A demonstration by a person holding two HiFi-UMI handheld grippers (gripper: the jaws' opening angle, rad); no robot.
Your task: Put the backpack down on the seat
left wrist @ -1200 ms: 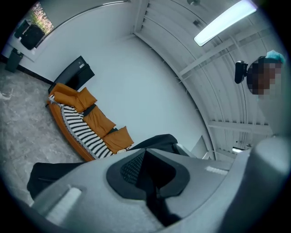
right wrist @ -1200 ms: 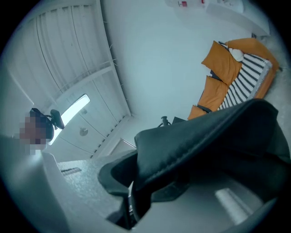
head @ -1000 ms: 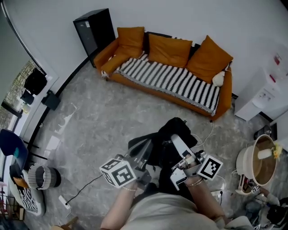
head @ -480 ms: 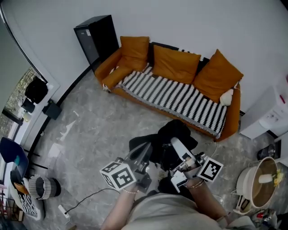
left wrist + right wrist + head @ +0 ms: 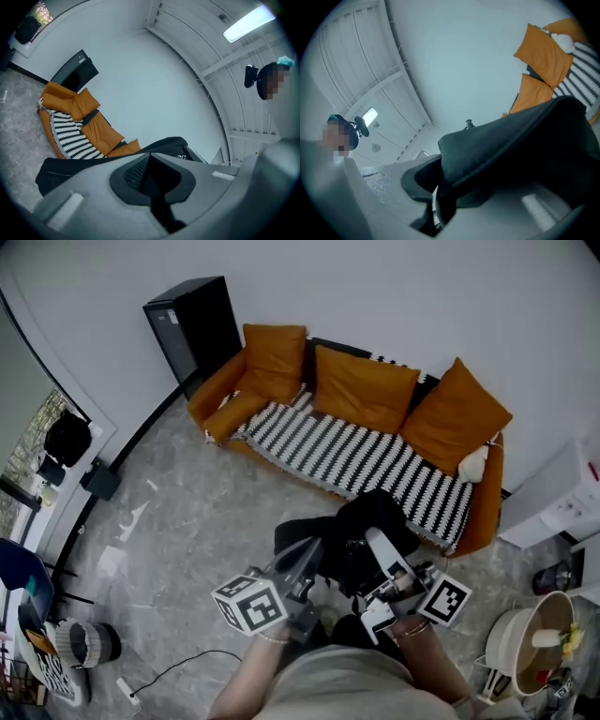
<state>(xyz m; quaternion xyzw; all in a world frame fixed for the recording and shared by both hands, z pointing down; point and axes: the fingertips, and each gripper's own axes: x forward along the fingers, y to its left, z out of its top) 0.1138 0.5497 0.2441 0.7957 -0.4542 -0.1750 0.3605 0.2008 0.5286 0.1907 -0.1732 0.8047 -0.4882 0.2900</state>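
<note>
We count two grippers and one backpack (image 5: 361,538) between them. The left gripper (image 5: 306,557) has its jaws drawn nearly together on a thin black strip of the backpack. The mesh-faced pad and the strip show plainly in the left gripper view (image 5: 151,177). The right gripper (image 5: 382,549) is clamped, jaws a little apart, on a thick stitched fold of the same black fabric (image 5: 440,190). Each gripper carries one cube with square black-and-white markers.

The backpack is soft, matte and black, slumped into a rounded heap. It hangs in the air in front of us over the floor (image 5: 187,521), not on the seat. In the head view its top edge overlaps the front edge of the sofa (image 5: 214,381).

There is one sofa, at 12 o'clock from the backpack, long and covered in smooth orange cloth. Three plump square orange cushions (image 5: 366,385) stand along its back. One blanket (image 5: 356,460) with narrow black-and-white stripes lies over the seat. One small white lump (image 5: 473,463) sits at the sofa's right end.

One tall black boxy cabinet (image 5: 192,324) stands at 10 o'clock. One white dispenser (image 5: 553,507) stands at 3 o'clock, and one pale round tub (image 5: 520,652) sits at 4 o'clock. The floor is grey and mottled like stone
</note>
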